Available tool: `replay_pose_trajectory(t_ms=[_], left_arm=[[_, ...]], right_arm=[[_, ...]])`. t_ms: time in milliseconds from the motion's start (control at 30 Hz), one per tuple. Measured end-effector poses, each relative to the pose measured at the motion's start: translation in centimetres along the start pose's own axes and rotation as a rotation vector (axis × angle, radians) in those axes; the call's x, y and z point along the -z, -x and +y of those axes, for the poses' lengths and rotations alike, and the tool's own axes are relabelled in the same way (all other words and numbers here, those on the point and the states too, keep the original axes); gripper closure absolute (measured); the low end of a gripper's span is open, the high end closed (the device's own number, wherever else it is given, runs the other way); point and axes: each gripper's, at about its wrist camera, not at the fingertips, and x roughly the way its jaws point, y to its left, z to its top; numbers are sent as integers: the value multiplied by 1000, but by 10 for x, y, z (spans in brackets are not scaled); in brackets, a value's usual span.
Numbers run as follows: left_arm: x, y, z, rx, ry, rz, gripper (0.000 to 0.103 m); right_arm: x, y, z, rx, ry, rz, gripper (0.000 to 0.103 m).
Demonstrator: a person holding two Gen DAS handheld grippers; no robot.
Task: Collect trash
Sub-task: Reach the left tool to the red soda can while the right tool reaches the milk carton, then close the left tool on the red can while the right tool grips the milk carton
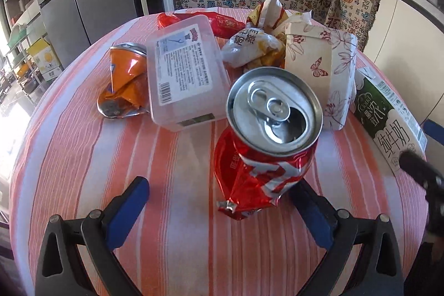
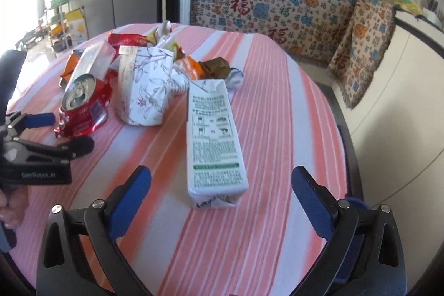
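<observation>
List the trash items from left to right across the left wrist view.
crushed orange can → clear plastic box → crushed red can → floral paper box → green milk carton. The crumpled wrappers behind overlap the box and cans, so they are left out.

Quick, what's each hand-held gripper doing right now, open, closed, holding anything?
Left hand-held gripper: open, the crushed red can between its fingers, not gripped.
Right hand-held gripper: open, the milk carton between its fingers, not gripped.
</observation>
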Motion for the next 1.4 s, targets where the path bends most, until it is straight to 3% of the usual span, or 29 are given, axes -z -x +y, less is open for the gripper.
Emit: replay_pose_trajectory(t_ms=[100,300,433,500,567,733,1000,1067,1100,1133,1167,1233,1267,1400], left_arm=[[2,2,1,10,-12,-1,0],[8,6,5,10,-13,-2,0],[4,5,-2,8,-15,-1,0],[3,5,-1,19,-27,1,0],[3,7,2,52,-42,2,0],[-8,14,11,160,-58,-33,0],[-40,7,-14,110,-169,-50,3],[-43,9,-18,100,-192,-57,17],[-44,9,-19,96,-196,-53,30],[-44,10,-19,107,-196,-46,51],[-45,9,-18,125,-188,-31,57],[-42,12,-12,143,-165,-30,58],[-41,16,-11,148,-158,-32,58],[-30,34,-3,200,-121,-34,58]], right_arm=[[-7,-8,-20,-93,-124,33,59],[21,-11,-95,-336,-584,70,59],[32,-8,-123,-286,-685,80,46],[31,-7,-131,-255,-685,87,37],[27,-1,-130,-217,-643,90,36],[6,11,-105,-147,-423,118,15],[-29,-23,-61,-54,-150,278,13],[-35,-32,-54,-30,-108,309,13],[-37,-37,-51,-14,-90,319,14],[-37,-38,-49,-1,-77,322,15],[-39,-40,-47,8,-64,325,19],[-43,-39,-44,13,-49,320,47],[-43,-35,-44,16,-54,310,53],[-41,-11,-52,-29,-102,255,54]])
